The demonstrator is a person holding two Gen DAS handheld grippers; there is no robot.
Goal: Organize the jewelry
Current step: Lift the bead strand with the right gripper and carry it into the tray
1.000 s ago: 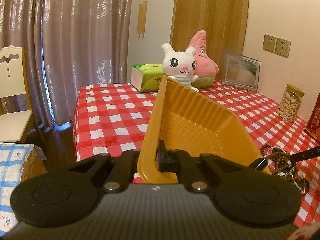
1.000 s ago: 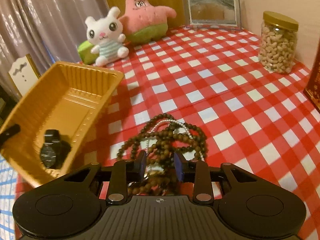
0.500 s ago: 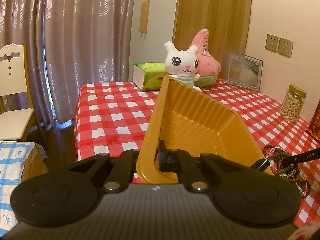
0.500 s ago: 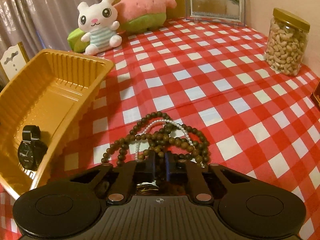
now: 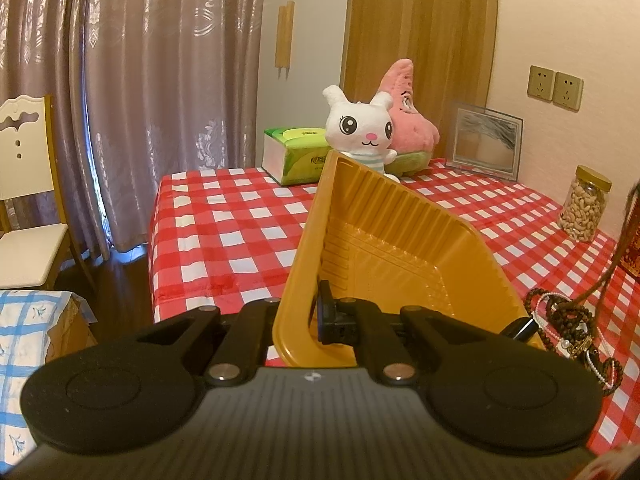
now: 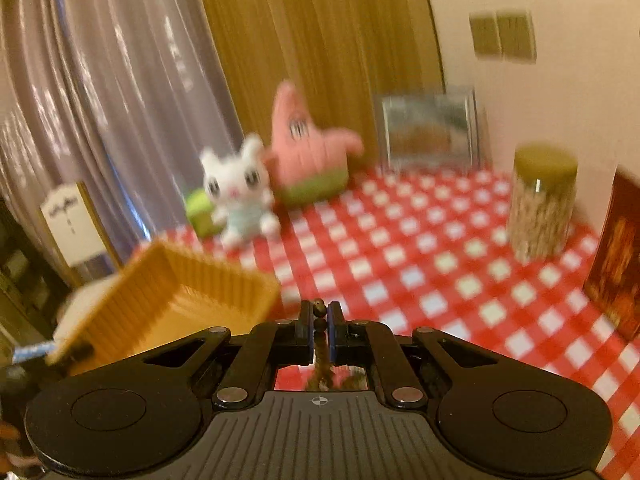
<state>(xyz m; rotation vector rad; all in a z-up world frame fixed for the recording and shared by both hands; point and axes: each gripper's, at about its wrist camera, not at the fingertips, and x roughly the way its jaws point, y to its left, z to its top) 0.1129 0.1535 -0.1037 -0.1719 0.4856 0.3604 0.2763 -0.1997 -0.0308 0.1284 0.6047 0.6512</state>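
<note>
the left gripper (image 5: 310,316) clamps the tilted yellow ribbed plastic tray (image 5: 384,240) by its near rim, while the right gripper (image 6: 319,314) pinches a dark brown wooden bead strand (image 6: 320,312) above the red-and-white checked tablecloth (image 6: 420,272).

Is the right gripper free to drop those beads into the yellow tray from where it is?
Probably yes. The right gripper is shut on the brown bead strand, and the yellow tray sits open-topped just to its left, tilted up by the left gripper. Nothing visible stands between them.
</note>
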